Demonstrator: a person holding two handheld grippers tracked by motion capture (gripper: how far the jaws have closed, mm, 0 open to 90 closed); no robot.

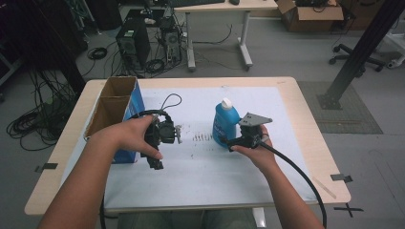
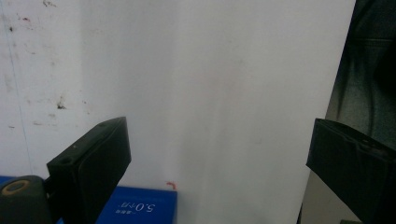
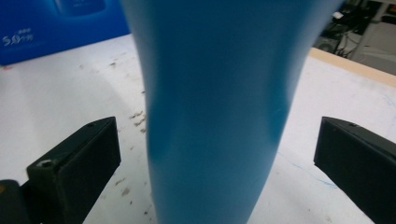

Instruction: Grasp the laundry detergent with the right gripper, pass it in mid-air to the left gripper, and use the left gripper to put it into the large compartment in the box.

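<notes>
Fingers of right gripper [image 3: 217, 158] spread wide, straddling tall blue plastic bottle with white cap [image 1: 225, 122], not touching. Fingers of left gripper [image 2: 219, 163] also released, above bare white mat [image 2: 210, 84], holding nothing.

Advice: centre bottle between fingers, squeeze at waist, keep upright.

Bottle stands mid-counter [image 1: 310, 138], right of open blue cardboard box [image 1: 126, 112]; glossy, smooth body, narrowed waist, likely slippery.

**Around the white-topped table**

An open cardboard box [image 1: 114, 102] with blue sides stands at the left of the table [image 1: 305, 143]. Brown specks [image 1: 203, 138] mark the white sheet. On the floor behind are a computer tower [image 1: 133, 45], tangled cables [image 1: 33, 121], a desk [image 1: 219, 28] and another cardboard box [image 1: 313, 14].
</notes>
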